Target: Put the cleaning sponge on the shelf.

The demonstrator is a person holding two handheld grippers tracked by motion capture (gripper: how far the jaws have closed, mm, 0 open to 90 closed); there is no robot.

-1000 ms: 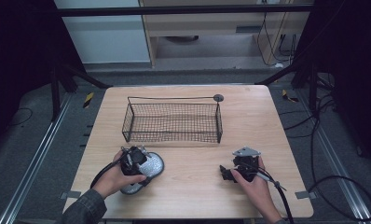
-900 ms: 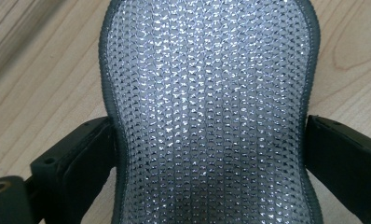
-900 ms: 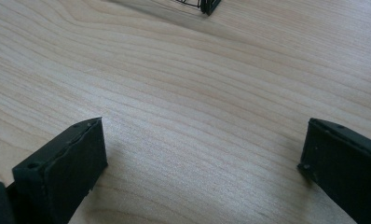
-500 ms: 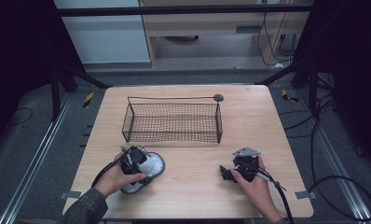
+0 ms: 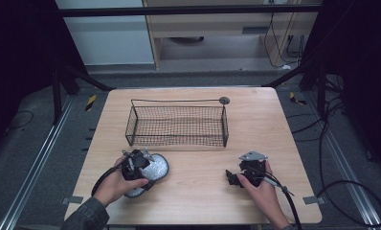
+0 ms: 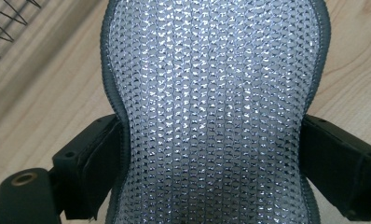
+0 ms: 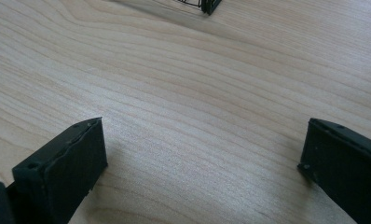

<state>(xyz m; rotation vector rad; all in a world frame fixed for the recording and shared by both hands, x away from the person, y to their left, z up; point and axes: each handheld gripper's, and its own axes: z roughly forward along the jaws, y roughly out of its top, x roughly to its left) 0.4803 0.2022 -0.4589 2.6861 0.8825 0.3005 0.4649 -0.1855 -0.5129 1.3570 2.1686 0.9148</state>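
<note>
On the bench (image 5: 274, 124), near its front edge, your left tool (image 5: 140, 164) clamps the waist of a silver mesh insole (image 6: 211, 107), both jaws pressed against its sides. Your right tool (image 5: 236, 177) rests well apart, jaws spread wide over bare wood. A wire basket (image 5: 176, 125) stands behind both.

The left hand-held gripper (image 5: 140, 162) is a compact black block with small silvery fittings on top; its jaws are flat black slabs with padded faces and small round screw holes at the corners. The right hand-held gripper (image 5: 240, 175) is black too, topped by a grey three-cornered plate. A black cable trails from each. The left forearm wears a dark grey sleeve (image 5: 85, 215)
</note>
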